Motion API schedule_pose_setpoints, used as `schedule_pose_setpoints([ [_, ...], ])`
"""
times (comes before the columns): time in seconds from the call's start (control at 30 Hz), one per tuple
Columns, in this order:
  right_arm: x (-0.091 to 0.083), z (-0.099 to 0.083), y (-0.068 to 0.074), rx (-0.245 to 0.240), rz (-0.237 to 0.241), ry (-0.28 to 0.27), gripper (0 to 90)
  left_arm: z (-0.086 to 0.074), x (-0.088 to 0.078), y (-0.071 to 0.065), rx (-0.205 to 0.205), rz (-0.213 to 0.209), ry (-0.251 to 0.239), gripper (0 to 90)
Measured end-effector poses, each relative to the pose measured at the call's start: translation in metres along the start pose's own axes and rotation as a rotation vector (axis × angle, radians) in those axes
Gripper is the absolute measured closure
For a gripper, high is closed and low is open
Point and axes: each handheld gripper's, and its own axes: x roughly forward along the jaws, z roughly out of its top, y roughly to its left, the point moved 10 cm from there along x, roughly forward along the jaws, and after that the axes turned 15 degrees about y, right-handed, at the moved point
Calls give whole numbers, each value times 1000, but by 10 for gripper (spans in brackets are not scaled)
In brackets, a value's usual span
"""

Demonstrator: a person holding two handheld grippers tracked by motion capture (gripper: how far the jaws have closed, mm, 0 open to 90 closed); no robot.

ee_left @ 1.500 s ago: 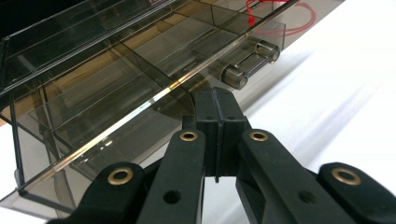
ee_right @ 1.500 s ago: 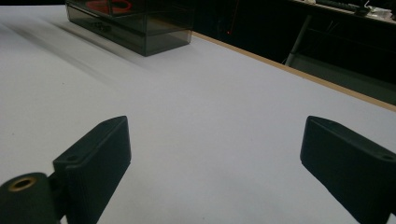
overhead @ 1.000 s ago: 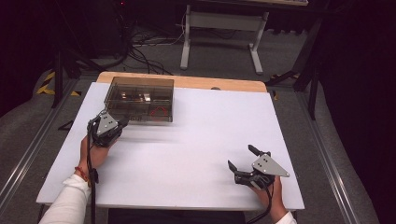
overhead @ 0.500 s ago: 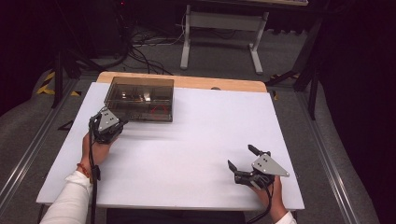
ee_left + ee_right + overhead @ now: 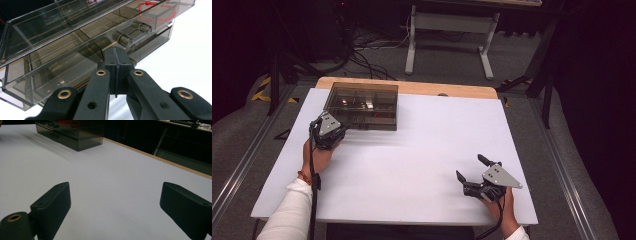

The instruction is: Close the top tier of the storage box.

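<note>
The smoky clear organiser box sits at the far left of the counter, straight ahead of my left gripper, whose tips are right at its near lower edge. In the left gripper view the box is tilted across the frame: a divided upper tray, a lower drawer level beneath it, small cylindrical knobs on the front, and a red loop of cord in one far compartment. My left gripper has its jaws pressed flat together with nothing visible between them; the joined tips are just below and in front of the nearer knob, but I cannot tell whether they touch the box.

My left hand grips the tool from behind, a white sleeve trailing back toward me.

My right gripper is well apart from the box, near the counter's front right corner, jaws spread wide and holding nothing. In the right gripper view my right gripper frames only bare white counter, with the box far off to the upper left.
</note>
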Motion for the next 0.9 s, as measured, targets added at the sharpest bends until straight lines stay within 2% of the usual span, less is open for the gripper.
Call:
schedule_pose_setpoints([
  [0.17, 3, 1, 1, -3, 3, 2, 108, 3, -1, 5, 7, 6, -6, 899],
  [0.27, 3, 1, 1, -2, 0, 6, 107, 6, 0, 5, -11, 0, -15, 900],
  [0.3, 3, 1, 2, -3, 0, 5, 108, 6, 0, 7, 3, 12, -13, 899],
  [0.63, 3, 0, 5, -15, 0, 10, 107, 10, 2, 10, -5, 21, -20, 899],
  [0.7, 3, 1, 5, -16, 1, 9, 107, 11, 3, 11, 9, 29, -19, 899],
  [0.73, 3, 1, 6, -16, 1, 9, 108, 11, 4, 9, -4, 19, -20, 899],
  [0.77, 3, 1, 6, -21, 0, 9, 108, 11, 4, 10, 12, 35, -18, 900],
  [0.9, 3, 1, 6, -22, 2, 10, 108, 12, 5, 11, 10, 36, -16, 900],
])
